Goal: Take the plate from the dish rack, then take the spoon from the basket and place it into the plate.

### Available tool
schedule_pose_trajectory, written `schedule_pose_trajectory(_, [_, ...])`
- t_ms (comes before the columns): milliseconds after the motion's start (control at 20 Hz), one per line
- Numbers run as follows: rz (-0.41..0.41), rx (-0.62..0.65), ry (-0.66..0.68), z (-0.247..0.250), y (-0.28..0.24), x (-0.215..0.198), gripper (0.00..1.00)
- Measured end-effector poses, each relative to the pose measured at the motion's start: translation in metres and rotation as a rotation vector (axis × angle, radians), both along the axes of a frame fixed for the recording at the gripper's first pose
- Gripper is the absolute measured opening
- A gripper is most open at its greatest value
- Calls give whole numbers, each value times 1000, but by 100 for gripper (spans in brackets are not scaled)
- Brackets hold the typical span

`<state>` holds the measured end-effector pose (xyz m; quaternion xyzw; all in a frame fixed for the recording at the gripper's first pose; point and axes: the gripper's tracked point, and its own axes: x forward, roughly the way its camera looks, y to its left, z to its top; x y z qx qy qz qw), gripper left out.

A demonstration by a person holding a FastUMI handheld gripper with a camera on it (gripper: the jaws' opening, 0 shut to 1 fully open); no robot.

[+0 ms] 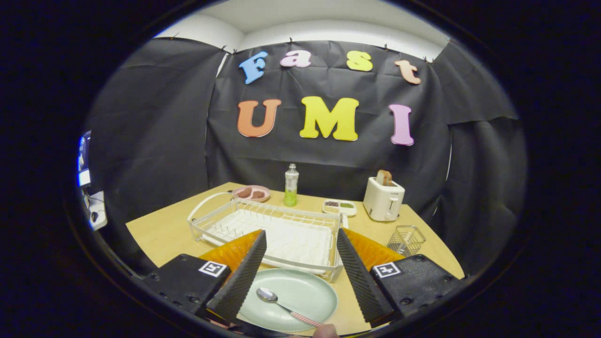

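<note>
A pale green plate (300, 293) lies flat on the wooden table (159, 230), just in front of the white dish rack (281, 232). A spoon (281, 304) with a metal bowl and a pink checked handle rests in the plate, its bowl toward the left finger. My gripper (300, 241) is open above the plate, and its fingers stand wide apart on either side with nothing between them. The wire basket (406, 239) stands to the right of the rack, beyond the right finger.
At the back of the table stand a pink plate with food (252, 192), a bottle with green liquid (291, 185), a small white tray (339, 206) and a white toaster (383, 197) with bread in it. Black cloth walls close in the booth.
</note>
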<state>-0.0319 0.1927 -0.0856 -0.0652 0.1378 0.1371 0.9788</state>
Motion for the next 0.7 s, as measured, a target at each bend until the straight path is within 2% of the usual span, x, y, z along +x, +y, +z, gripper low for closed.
schedule_pose_trajectory(100, [-25, 27, -72, 18, -9, -1, 100])
schedule_pose_trajectory(400, [-77, 122, -261, 57, -33, -35, 100])
schedule_pose_trajectory(500, [-81, 132, -285, 58, -36, -45, 100])
schedule_pose_trajectory(700, [-54, 163, -250, 51, -40, -57, 100])
